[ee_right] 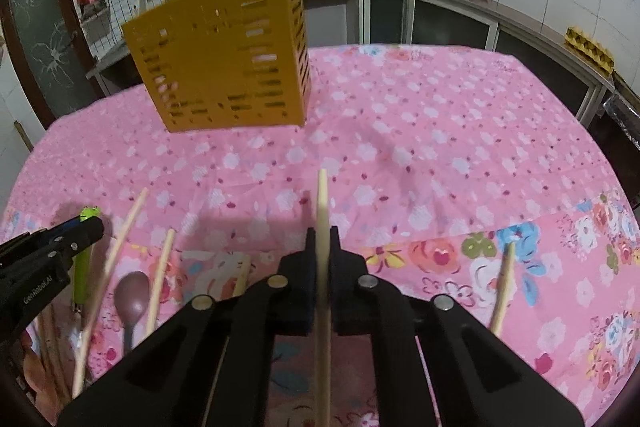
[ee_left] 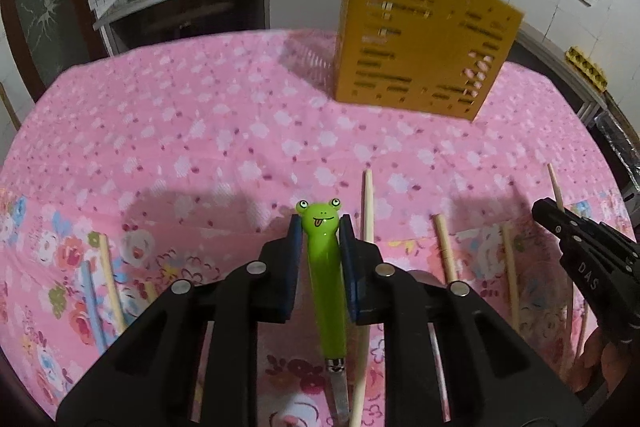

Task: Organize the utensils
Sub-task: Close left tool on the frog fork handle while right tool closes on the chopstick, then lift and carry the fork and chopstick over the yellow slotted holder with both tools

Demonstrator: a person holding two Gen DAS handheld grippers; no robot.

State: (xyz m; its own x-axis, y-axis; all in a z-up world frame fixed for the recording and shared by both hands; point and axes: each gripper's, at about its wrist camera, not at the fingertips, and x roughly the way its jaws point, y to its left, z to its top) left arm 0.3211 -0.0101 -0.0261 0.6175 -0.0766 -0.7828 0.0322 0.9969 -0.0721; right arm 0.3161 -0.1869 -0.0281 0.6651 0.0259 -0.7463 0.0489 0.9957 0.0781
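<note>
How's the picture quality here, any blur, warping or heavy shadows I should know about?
Left wrist view: strong fisheye bending of the table edge, dark vignette corners, the yellow holder smeared by blur, the frog utensil in the left gripper sharp. Right wrist view: same warping, holder soft, the chopstick in the right gripper slightly blurred; soft gripper shadows on the cloth.

frog utensil head cut off, holder blurred

Both wrist fisheyes look steeply down along their fingers, close over the pink-clothed tabletop. Both views share the yellow slotted utensil holder, the scattered chopsticks, and the kitchen counter behind.
</note>
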